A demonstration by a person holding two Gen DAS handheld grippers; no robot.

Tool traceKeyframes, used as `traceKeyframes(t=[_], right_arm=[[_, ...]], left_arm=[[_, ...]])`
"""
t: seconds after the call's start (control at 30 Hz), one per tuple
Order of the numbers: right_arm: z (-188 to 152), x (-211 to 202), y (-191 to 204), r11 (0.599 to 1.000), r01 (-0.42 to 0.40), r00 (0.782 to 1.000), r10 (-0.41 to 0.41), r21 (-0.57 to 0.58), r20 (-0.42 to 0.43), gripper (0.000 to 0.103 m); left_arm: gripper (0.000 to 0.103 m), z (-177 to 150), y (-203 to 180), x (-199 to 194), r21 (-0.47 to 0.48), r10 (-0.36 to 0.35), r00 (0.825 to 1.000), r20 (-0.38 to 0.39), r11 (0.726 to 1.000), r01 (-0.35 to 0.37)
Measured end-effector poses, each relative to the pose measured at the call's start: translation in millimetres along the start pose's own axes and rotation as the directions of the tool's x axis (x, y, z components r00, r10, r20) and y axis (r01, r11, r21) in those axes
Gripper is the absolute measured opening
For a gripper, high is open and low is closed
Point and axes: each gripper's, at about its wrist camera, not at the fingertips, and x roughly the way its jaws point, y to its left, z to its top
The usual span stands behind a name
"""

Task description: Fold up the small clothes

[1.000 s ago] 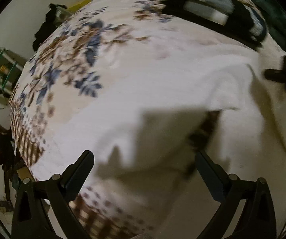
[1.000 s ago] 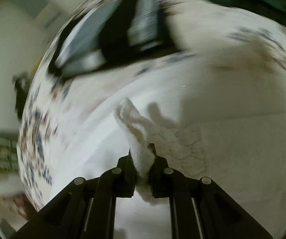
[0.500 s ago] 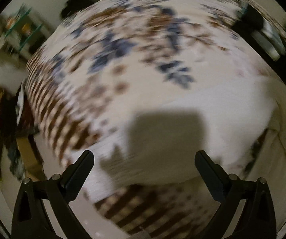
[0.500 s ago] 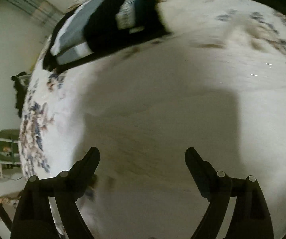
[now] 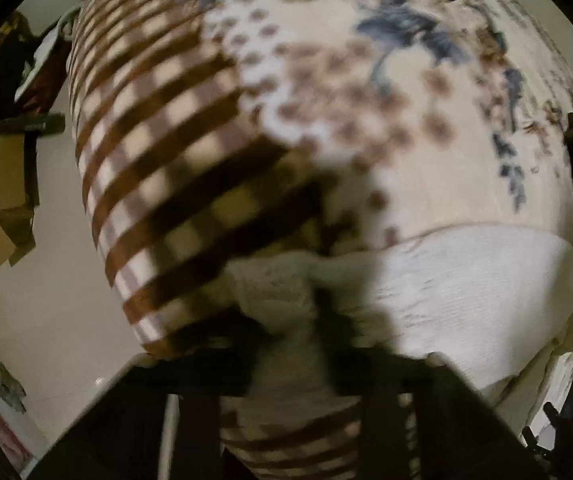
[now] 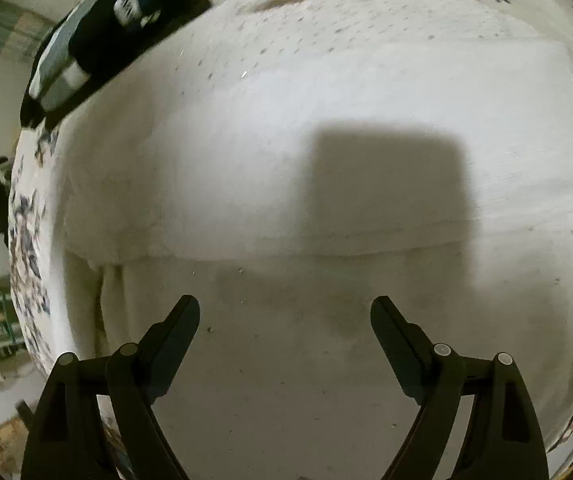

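A white knit garment [image 6: 326,128] lies spread on the bed, with a fold edge across the middle of the right wrist view. My right gripper [image 6: 285,320] is open and empty, hovering just above the garment's near part. In the left wrist view the same garment [image 5: 466,280] lies at the lower right. My left gripper [image 5: 286,320] is shut on a bunched corner of the white garment [image 5: 274,292] near the bed's edge; the view is blurred.
The bed is covered by a floral blanket [image 5: 406,80] with a brown checked border [image 5: 158,152]. A black, grey and white folded garment [image 6: 98,44] lies at the far left of the bed. Cardboard and clutter [image 5: 2,200] sit on the floor left of the bed.
My right gripper let go of the white cloth and opened. My left gripper swung left toward the bed's edge and closed on a corner of the garment.
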Motion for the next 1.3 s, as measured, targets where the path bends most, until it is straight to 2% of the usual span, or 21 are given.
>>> traceKeyframes(t=[0.1, 0.2, 0.27, 0.4, 0.47, 0.53, 0.57, 0.6, 0.67, 0.7, 0.77, 0.83, 0.9, 0.97, 1.0, 1.03, 1.07, 1.1, 1.17, 1.23, 1.3], right_arm=[[-3.2, 3.3, 7.9, 1.0, 0.0, 1.0, 0.0, -0.023, -0.006, 0.089], [-7.7, 4.7, 16.1, 0.999, -0.002, 1.0, 0.001, -0.033, -0.016, 0.089], [-11.0, 8.1, 26.1, 0.999, -0.007, 1.0, 0.006, -0.039, -0.025, 0.089], [-16.0, 11.5, 39.3, 0.999, -0.008, 1.0, 0.008, -0.038, -0.025, 0.089], [-17.8, 12.9, 43.2, 0.999, -0.013, 1.0, 0.012, -0.034, -0.029, 0.089], [-19.5, 13.0, 45.5, 0.999, -0.017, 0.999, 0.016, -0.031, -0.031, 0.089], [-19.8, 12.5, 45.5, 0.999, -0.018, 0.999, 0.017, -0.027, -0.029, 0.089], [-19.7, 13.5, 47.9, 1.0, -0.016, 0.999, 0.016, -0.024, -0.028, 0.089], [-19.3, 11.2, 45.9, 1.0, -0.011, 1.0, 0.011, -0.008, -0.022, 0.089], [-18.4, 10.2, 45.2, 1.0, -0.007, 1.0, 0.007, -0.001, -0.017, 0.089], [-16.3, 5.7, 39.4, 0.999, 0.04, 0.999, -0.04, 0.017, 0.007, 0.089], [-12.6, 2.3, 33.7, 0.995, 0.094, 0.995, -0.095, 0.039, 0.033, 0.089], [-8.6, -1.7, 24.1, 0.988, 0.133, 0.989, -0.137, 0.074, 0.049, 0.089], [-5.0, -5.1, 14.1, 0.985, 0.136, 0.988, -0.142, 0.105, 0.056, 0.089], [-3.2, -7.2, 9.3, 0.982, 0.145, 0.986, -0.153, 0.118, 0.059, 0.089], [-1.5, -9.7, 4.8, 0.981, 0.15, 0.985, -0.159, 0.126, 0.064, 0.089], [0.0, -12.3, 0.3, 0.979, 0.155, 0.984, -0.164, 0.131, 0.067, 0.089], [1.3, -14.8, -3.6, 0.978, 0.161, 0.983, -0.171, 0.134, 0.069, 0.089], [3.0, -21.5, -13.9, 0.976, 0.17, 0.98, -0.182, 0.137, 0.08, 0.089], [6.1, -26.2, -24.4, 0.973, 0.177, 0.977, -0.192, 0.146, 0.089, 0.089], [8.4, -29.6, -37.0, 0.973, 0.16, 0.979, -0.177, 0.165, 0.096, 0.089]], left_arm=[[0.006, 17.8, -13.0, -42.6, 0.054, 0.007, 0.988, 0.156, 0.998, -0.015], [0.006, 56.8, -8.4, -70.7, 0.04, -0.029, 0.966, 0.258, 0.999, 0.02], [0.007, 83.1, -1.8, -74.9, 0.025, -0.059, 0.95, 0.306, 0.998, 0.054], [0.014, 117.9, 6.8, -57.2, -0.047, -0.216, 0.946, 0.244, 0.971, 0.234], [0.02, 117.0, 6.0, -52.0, -0.09, -0.251, 0.947, 0.202, 0.958, 0.273], [0.026, 104.8, 14.0, -53.1, -0.13, -0.286, 0.938, 0.193, 0.941, 0.314], [0.037, 95.0, 18.0, -54.6, -0.156, -0.298, 0.935, 0.192, 0.931, 0.329], [0.054, 82.2, 23.6, -55.6, -0.189, -0.307, 0.932, 0.193, 0.92, 0.342], [0.066, 57.7, 32.7, -51.7, -0.274, -0.325, 0.927, 0.187, 0.889, 0.367], [0.066, 46.8, 34.0, -44.1, -0.312, -0.362, 0.917, 0.168, 0.863, 0.398], [0.066, 40.5, 24.7, -23.7, -0.347, -0.404, 0.908, 0.11, 0.841, 0.416], [0.066, 42.1, 14.1, -6.9, -0.362, -0.416, 0.905, 0.089, 0.833, 0.419], [0.066, 54.3, 3.2, 6.9, -0.37, -0.412, 0.904, 0.117, 0.826, 0.425], [0.064, 70.3, -1.9, 15.7, -0.403, -0.357, 0.923, 0.146, 0.83, 0.385], [0.058, 78.5, -3.7, 13.7, -0.417, -0.286, 0.942, 0.174, 0.845, 0.334], [0.047, 85.1, -8.4, 8.1, -0.415, -0.216, 0.955, 0.201, 0.865, 0.283], [0.018, 92.4, -16.3, 0.5, -0.389, -0.171, 0.957, 0.235, 0.886, 0.254], [0.009, 100.7, -29.5, -9.5, -0.326, -0.14, 0.953, 0.27, 0.918, 0.228], [0.008, 108.3, -56.1, -31.5, -0.2, -0.101, 0.935, 0.339, 0.964, 0.176], [0.008, 107.0, -85.8, -54.4, -0.072, -0.107, 0.911, 0.398, 0.986, 0.147], [0.008, 101.2, -116.2, -74.8, 0.041, -0.117, 0.897, 0.426, 0.993, 0.109]])
